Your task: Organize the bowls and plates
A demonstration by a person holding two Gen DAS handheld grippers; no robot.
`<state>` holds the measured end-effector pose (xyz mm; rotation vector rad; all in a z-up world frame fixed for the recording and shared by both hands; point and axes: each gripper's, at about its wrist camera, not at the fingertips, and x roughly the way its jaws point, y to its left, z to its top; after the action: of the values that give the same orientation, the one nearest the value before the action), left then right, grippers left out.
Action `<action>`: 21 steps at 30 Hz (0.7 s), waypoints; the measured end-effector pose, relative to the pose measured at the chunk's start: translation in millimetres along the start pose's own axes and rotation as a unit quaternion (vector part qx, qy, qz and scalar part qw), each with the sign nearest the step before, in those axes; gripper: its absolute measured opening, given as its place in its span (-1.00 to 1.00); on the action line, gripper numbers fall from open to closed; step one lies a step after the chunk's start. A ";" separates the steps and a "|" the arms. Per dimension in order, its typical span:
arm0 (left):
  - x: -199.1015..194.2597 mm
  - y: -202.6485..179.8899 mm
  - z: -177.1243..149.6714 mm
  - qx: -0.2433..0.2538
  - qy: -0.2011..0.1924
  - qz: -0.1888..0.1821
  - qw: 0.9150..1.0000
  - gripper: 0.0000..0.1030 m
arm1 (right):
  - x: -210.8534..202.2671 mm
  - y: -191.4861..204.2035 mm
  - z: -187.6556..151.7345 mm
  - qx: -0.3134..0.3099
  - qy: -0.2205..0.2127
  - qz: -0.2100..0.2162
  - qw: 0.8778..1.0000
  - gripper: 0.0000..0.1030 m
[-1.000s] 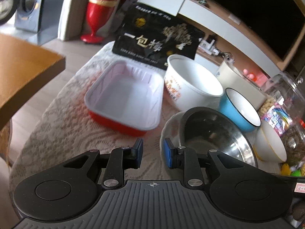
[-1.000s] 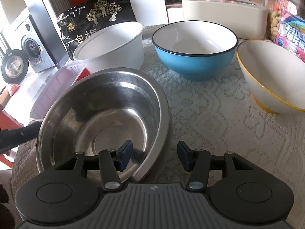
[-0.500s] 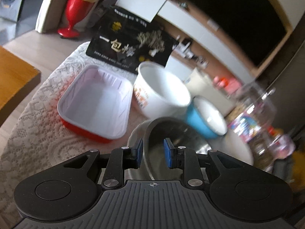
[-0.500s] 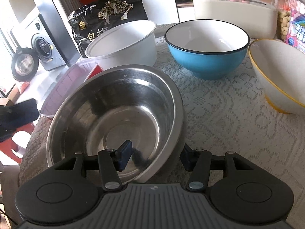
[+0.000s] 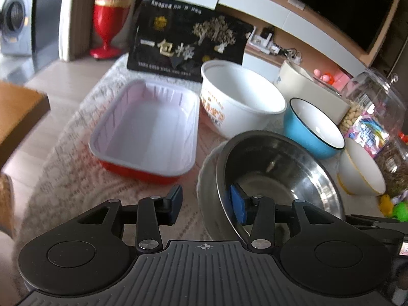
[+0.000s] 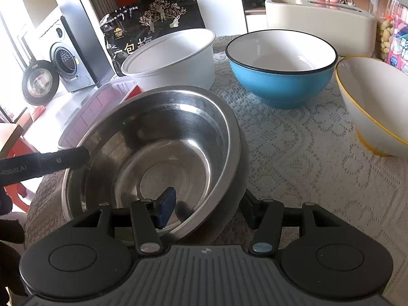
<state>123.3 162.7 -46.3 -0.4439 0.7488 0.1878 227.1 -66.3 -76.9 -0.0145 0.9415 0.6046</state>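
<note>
The steel bowl [image 6: 153, 153] sat nested in a white bowl [image 5: 206, 186] at the near edge of the desk [image 6: 306, 158], which wore a lace cloth. The right hand-held gripper [image 6: 207, 210] straddled the near rim of both bowls, one finger inside the steel bowl and the other outside; whether the pads pressed on the rim could not be told. The left hand-held gripper [image 5: 206, 202] was opening: its right pad [image 5: 237, 204] lay against the inside wall of the steel bowl, while the left pad stood clear over the cloth, so nothing was pinched. In the right wrist view that gripper's black finger [image 6: 63, 159] reached the bowl's left rim, with the partly readable marking "Robot.AI" along it.

To the left lay a red tray [image 5: 145, 132] with a white inside. Beyond the steel bowl stood a white tub [image 5: 242, 102] with orange print too blurred to read, then a blue bowl [image 6: 280, 68] to its right, and a yellow-rimmed bowl [image 6: 374, 104] at the far right. Behind the tub leaned a black bag [image 5: 188, 46] with gold trees and the characters "一包梅". A cream box [image 6: 318, 23] and a clear jar [image 5: 377, 117] of snacks stood at the far right. A washer [image 6: 63, 61] was off to the left.
</note>
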 end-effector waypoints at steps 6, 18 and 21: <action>13.3 1.0 -0.5 -0.013 0.020 -0.012 1.000 -0.10 | 7.5 -11.9 14.4 0.036 0.009 0.012 0.999 0.06; 35.6 -8.7 3.5 -0.025 0.053 -0.012 0.998 -0.20 | 13.1 -11.1 24.9 0.042 0.033 0.024 0.998 0.01; 38.2 -11.6 6.8 -0.026 0.056 -0.019 0.998 -0.12 | 6.7 -14.0 19.9 0.046 0.039 0.030 0.998 0.01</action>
<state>158.7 155.8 -64.6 -0.5217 0.8469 0.1474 251.9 -69.4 -73.5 0.0737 1.0471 0.6184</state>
